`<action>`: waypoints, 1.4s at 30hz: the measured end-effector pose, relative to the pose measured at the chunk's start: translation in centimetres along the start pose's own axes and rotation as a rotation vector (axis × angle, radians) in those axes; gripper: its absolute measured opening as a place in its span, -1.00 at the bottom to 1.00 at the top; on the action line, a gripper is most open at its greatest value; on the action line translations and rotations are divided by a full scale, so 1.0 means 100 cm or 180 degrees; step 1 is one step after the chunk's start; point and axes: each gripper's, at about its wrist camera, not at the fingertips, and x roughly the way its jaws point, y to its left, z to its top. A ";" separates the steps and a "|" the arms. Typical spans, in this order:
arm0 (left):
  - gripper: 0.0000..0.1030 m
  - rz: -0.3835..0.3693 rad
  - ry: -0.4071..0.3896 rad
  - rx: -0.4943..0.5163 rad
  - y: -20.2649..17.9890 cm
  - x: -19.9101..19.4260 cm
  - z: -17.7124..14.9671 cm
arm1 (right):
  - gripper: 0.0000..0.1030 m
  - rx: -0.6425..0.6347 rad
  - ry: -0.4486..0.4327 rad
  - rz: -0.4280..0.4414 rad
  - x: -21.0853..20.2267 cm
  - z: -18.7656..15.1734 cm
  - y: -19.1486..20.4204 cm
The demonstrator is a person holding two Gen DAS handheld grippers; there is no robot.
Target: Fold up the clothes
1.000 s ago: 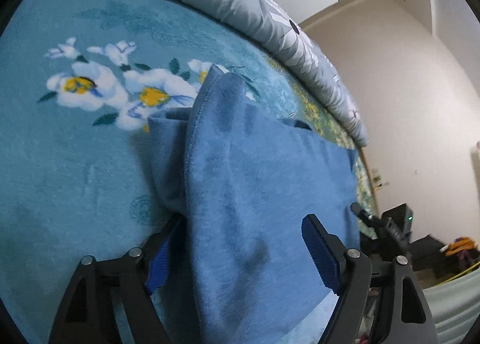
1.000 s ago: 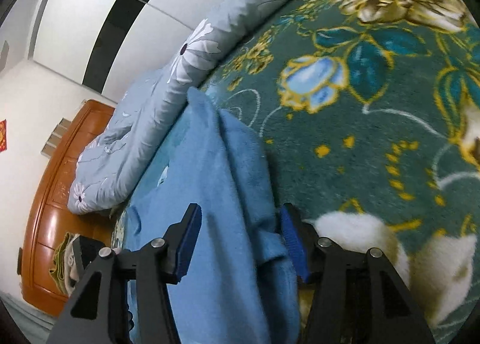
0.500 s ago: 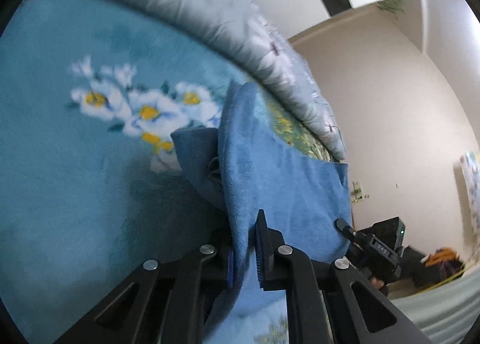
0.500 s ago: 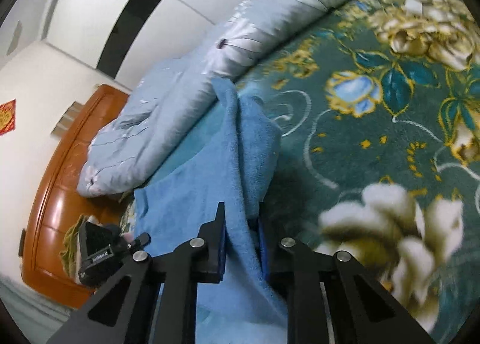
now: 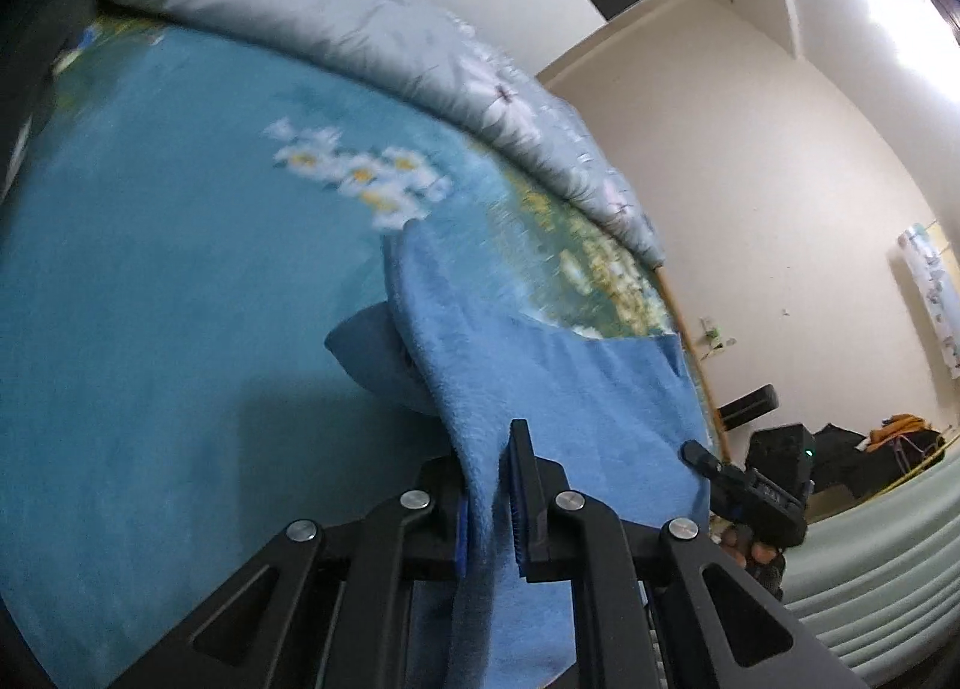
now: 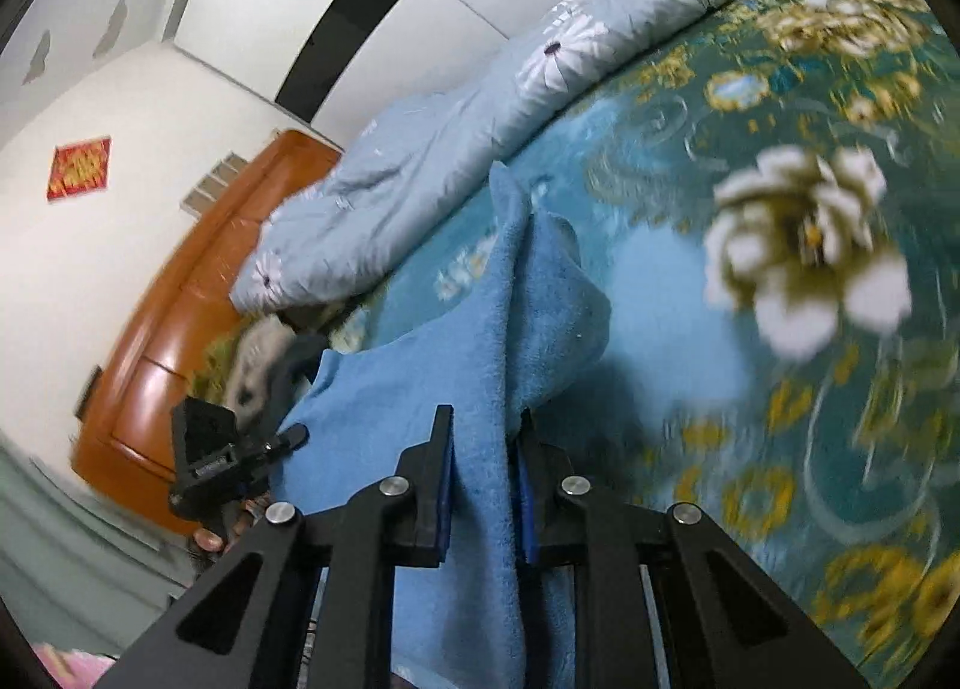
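left gripper (image 5: 489,500): jaws having just closed, now clamping one edge of the blue cloth (image 5: 540,383).
right gripper (image 6: 483,488): same, jaws having just closed, pinching the opposite edge of the cloth (image 6: 480,365).
cloth: hanging stretched between both grippers, raised off the bed (image 5: 150,299); far end is drooping and bunching over the floral bedspread.
step: probably carrying the held edge over for a fold.
risk 1: thick terry is sitting shallow in the jaws, so a sharp tug could be slipping one edge out.
risk 2: uneven hand travel skews the fold.
risk 3: the bunched far end gets trapped under the fold.
quilt (image 5: 372,41): lying along the far side, well apart.
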 end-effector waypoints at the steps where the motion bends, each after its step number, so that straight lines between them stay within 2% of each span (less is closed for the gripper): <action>1: -0.79 -0.0013 0.0015 -0.0090 0.009 0.003 -0.005 | -0.65 0.0021 0.0023 -0.0027 0.004 -0.009 -0.003; 4: -0.79 -0.0016 0.0033 -0.0326 0.037 0.009 -0.017 | -0.65 0.0182 0.0022 -0.0144 0.013 -0.031 -0.019; 7: -0.79 0.0011 0.0068 -0.0417 0.054 0.013 -0.028 | -0.65 0.0399 -0.0045 -0.0157 0.015 -0.042 -0.038; 11: -0.79 0.0191 0.0072 -0.0388 0.063 0.019 -0.036 | -0.63 0.0548 -0.0050 -0.0266 0.025 -0.052 -0.056; 17: -0.74 0.0305 0.0087 -0.0319 0.065 0.027 -0.040 | -0.56 0.0630 -0.0083 -0.0315 0.030 -0.060 -0.066; 18: -0.72 0.0327 0.0060 -0.0298 0.063 0.025 -0.038 | -0.53 0.0598 -0.0099 -0.0342 0.028 -0.061 -0.063; 20: -0.50 0.0407 -0.0014 -0.0248 0.060 0.020 -0.035 | -0.38 0.0529 -0.0151 -0.0475 0.022 -0.061 -0.058; 22: -0.40 0.0522 -0.0133 -0.0196 0.058 0.013 -0.029 | -0.35 0.0460 -0.0273 -0.0578 0.011 -0.063 -0.054; 25: -0.24 0.0533 -0.0230 -0.0174 0.056 0.012 -0.017 | -0.35 0.0399 -0.0561 -0.0692 -0.003 -0.055 -0.048; 29: -0.22 0.0641 -0.0265 -0.0130 0.051 0.021 0.000 | -0.35 0.0294 -0.0639 -0.0793 0.009 -0.025 -0.036; 32: -0.08 0.0735 -0.0212 0.0007 0.042 0.031 0.006 | -0.34 0.0006 -0.0610 -0.0871 0.024 -0.003 -0.021; 34: 0.00 0.0828 -0.0135 0.0136 0.035 0.040 0.010 | -0.33 -0.0259 -0.0546 -0.1034 0.037 0.007 -0.012; 39: 0.05 0.0932 -0.0013 0.0283 0.028 0.054 0.013 | -0.33 -0.0647 -0.0361 -0.1403 0.057 0.018 -0.012; 42: 0.05 0.0961 -0.0004 0.0317 0.025 0.057 0.016 | -0.32 -0.0711 -0.0186 -0.1271 0.062 0.023 -0.021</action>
